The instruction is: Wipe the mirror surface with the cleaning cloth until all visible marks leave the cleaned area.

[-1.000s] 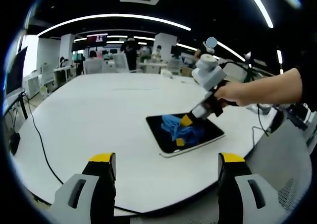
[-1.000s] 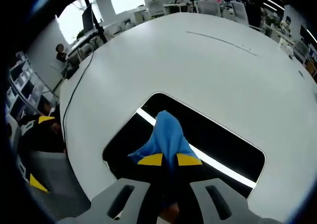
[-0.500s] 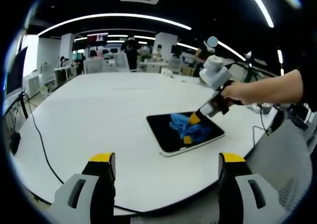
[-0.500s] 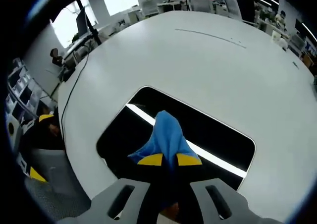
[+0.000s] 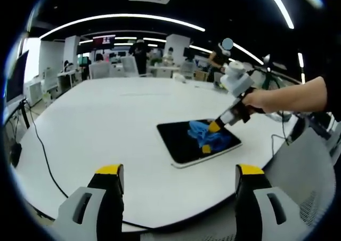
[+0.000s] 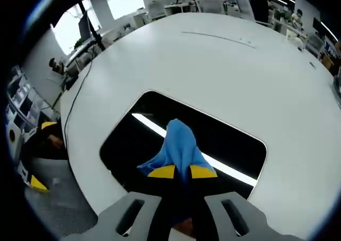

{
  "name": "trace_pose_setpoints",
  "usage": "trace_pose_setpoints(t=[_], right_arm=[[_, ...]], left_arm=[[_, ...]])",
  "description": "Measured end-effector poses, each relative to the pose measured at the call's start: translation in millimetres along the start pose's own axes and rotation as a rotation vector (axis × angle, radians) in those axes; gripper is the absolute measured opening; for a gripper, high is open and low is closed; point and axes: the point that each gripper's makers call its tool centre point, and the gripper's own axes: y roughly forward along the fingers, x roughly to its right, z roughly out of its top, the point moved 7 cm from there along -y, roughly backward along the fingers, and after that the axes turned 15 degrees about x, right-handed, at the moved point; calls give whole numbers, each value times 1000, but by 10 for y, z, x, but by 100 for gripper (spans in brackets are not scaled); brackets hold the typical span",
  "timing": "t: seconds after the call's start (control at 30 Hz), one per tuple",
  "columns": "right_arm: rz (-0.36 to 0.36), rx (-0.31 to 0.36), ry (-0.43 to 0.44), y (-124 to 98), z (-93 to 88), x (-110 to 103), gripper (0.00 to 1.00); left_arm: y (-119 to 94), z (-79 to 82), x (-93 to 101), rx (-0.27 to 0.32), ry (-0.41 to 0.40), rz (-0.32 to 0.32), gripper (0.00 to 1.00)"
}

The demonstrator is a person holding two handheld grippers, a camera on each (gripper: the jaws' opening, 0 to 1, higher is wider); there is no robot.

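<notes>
While the blue cleaning cloth (image 6: pixel 177 146) is pinched between the closed yellow-tipped fingers (image 6: pixel 162 171) of the right gripper (image 6: pixel 181 171), its loose end is pressed ahead of them onto the dark mirror (image 6: pixel 224 139), so that the fabric, not the jaws, meets the glass. The mirror is laid flat on the white table (image 6: pixel 224 75), and a bright ceiling strip is reflected just beyond the fingertips. No marks can be made out on the glass. The left gripper (image 5: pixel 178 173) is held back, spread and empty, well apart from the mirror, apparently to keep the work in sight.
</notes>
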Motion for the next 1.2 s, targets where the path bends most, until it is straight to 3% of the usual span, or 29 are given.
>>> trace_pose_setpoints(t=[0.6, 1.2], right_arm=[[25, 3, -28, -116, -81, 214, 3], [24, 34, -6, -202, -157, 380, 3]], left_arm=[[12, 47, -8, 42, 22, -2, 86], [10, 13, 3, 0, 35, -17, 82]])
